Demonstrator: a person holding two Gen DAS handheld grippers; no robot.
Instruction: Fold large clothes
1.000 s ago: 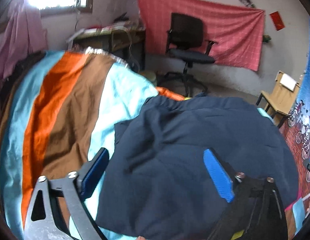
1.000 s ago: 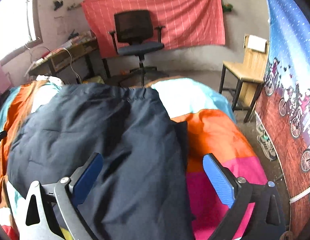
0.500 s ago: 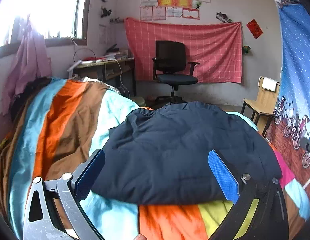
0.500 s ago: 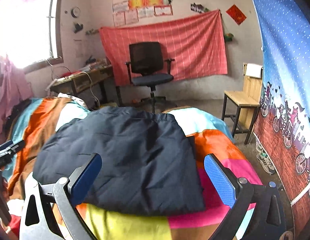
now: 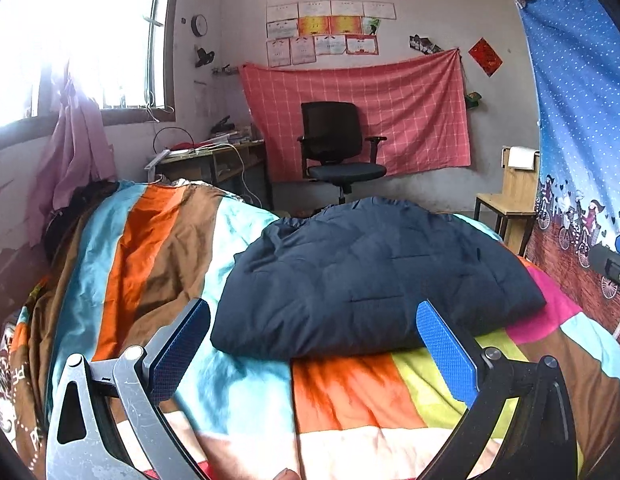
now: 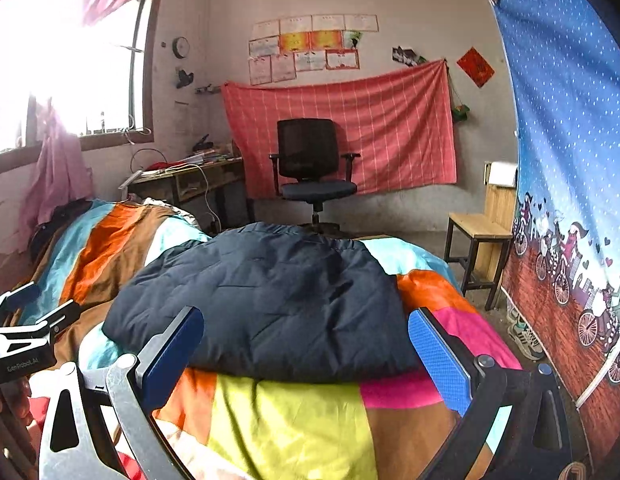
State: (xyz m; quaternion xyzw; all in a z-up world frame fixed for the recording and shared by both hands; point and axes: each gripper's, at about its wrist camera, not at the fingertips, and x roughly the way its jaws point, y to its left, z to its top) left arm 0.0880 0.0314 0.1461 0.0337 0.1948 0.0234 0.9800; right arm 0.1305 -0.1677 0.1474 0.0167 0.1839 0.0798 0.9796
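Left wrist view is taken first: at its far left a pink cloth (image 5: 75, 152) is seen hanging under the bright window (image 5: 81, 36), and beside it the striped bedspread (image 5: 149, 248) is spread over the bed. The left gripper (image 5: 314, 350) is held above the near edge of the bed with its blue pads wide apart, and nothing is held between them. Further to the right, the dark blue padded garment (image 5: 374, 276) is seen lying on the bedspread as one thick, rounded bundle, well in front of the office chair (image 5: 338, 148). In the right wrist view the same garment (image 6: 269, 296) is seen in the middle of the bed, and the right gripper (image 6: 305, 350) is also held wide and empty, near its front edge but not touching it. At the far right a wooden chair (image 6: 482, 236) stands by the blue curtain (image 6: 566, 160). The garment is judged to be folded already, or nearly so. If one more fold is wanted, both front corners should be pinched at the same time, through all the layers, and lifted evenly, so that the padding is not dragged and the bundle is not opened. If no fold is needed, the top should only be pressed flat.
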